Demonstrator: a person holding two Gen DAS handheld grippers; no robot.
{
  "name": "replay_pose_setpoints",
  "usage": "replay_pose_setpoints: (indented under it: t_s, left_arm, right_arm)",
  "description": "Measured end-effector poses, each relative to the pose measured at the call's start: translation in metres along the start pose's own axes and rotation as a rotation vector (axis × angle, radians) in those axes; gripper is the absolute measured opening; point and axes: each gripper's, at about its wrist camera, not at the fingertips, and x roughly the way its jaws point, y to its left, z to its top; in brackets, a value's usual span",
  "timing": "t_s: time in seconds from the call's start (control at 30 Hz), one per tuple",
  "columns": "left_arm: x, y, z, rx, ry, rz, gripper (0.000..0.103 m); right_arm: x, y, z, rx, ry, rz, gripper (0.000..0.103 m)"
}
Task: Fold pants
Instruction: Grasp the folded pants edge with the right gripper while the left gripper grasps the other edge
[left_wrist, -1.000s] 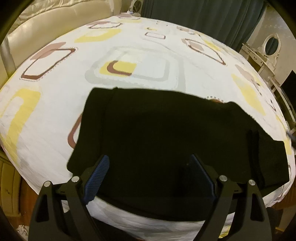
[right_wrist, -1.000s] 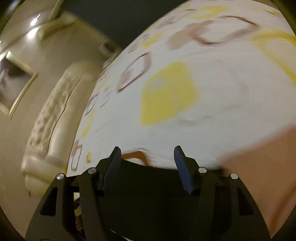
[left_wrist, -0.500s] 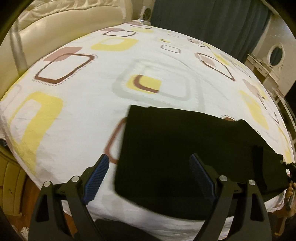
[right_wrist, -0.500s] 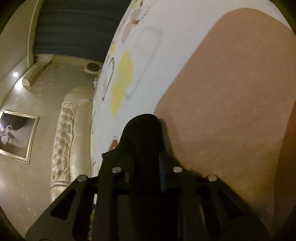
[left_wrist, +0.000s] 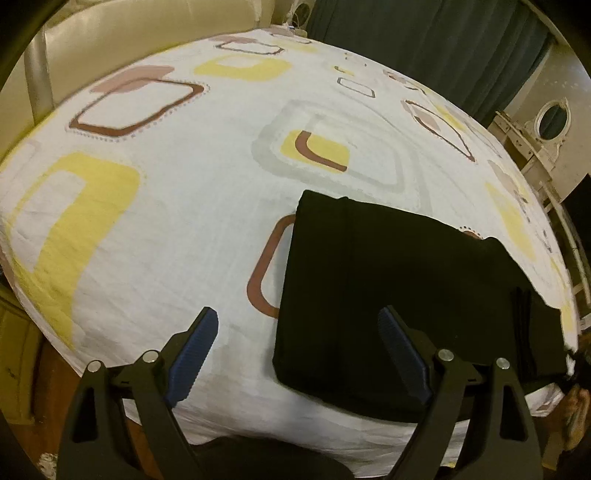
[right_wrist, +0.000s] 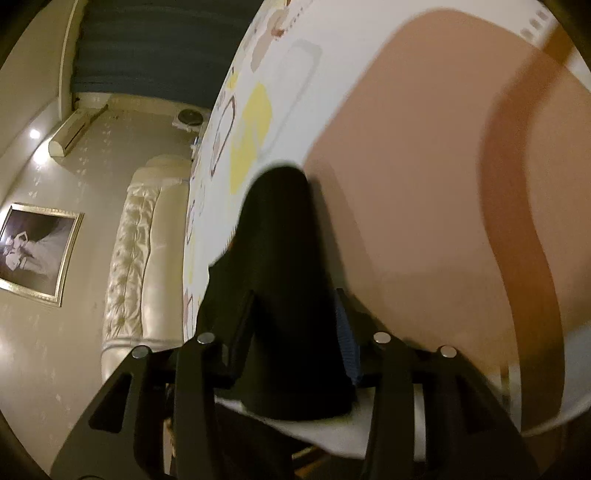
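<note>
The black pants lie folded into a flat rectangle near the front right edge of the bed. My left gripper is open and empty, held above the bed's front edge, with the pants' left edge between its fingers. In the right wrist view, my right gripper is shut on a bunched edge of the black pants, close against the bed sheet. The view is rolled sideways.
The bed has a white sheet with yellow and brown squares. A cream padded headboard stands at the back left, dark curtains behind. A white dresser with an oval mirror stands at the right. A framed picture hangs on the wall.
My right gripper closed on the pants' edge and rolled sideways. My left gripper drew back to the left, so the pants now sit further right in its view.
</note>
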Motion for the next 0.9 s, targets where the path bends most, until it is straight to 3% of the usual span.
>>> replay_pose_setpoints:
  t_s: [0.07,0.13,0.3,0.37,0.43,0.57,0.8,0.83,0.9]
  left_arm:
    - [0.003,0.003,0.002,-0.016,0.009,-0.016,0.087]
    - [0.004,0.005,0.002,-0.023,0.021,-0.029,0.087]
    - [0.012,0.011,0.009,0.001,0.085,-0.111,0.087]
    - [0.022,0.02,0.013,-0.018,0.153,-0.195,0.087]
    - [0.027,0.031,0.017,-0.053,0.179,-0.248,0.087]
    - [0.04,0.047,0.026,-0.139,0.231,-0.39,0.087]
    - [0.062,0.028,0.03,-0.152,0.292,-0.494,0.086]
    - [0.064,0.025,0.031,-0.161,0.295,-0.51,0.083]
    - [0.07,0.022,0.03,-0.198,0.323,-0.56,0.066]
  right_arm:
    - [-0.001,-0.002,-0.01,-0.028,0.023,-0.045,0.024]
    - [0.001,-0.002,-0.015,-0.052,0.034,-0.085,0.023]
    - [-0.009,0.016,-0.013,-0.097,0.002,-0.127,0.033]
    - [-0.021,0.026,-0.013,-0.123,-0.046,-0.148,0.046]
    - [-0.031,0.035,-0.015,-0.128,-0.094,-0.119,0.051]
    - [-0.03,0.05,-0.019,-0.138,-0.124,-0.077,0.053]
    - [-0.009,0.065,-0.027,-0.154,-0.1,-0.051,0.053]
    - [-0.008,0.066,-0.028,-0.156,-0.098,-0.046,0.053]
    - [-0.002,0.07,-0.03,-0.161,-0.085,-0.036,0.053]
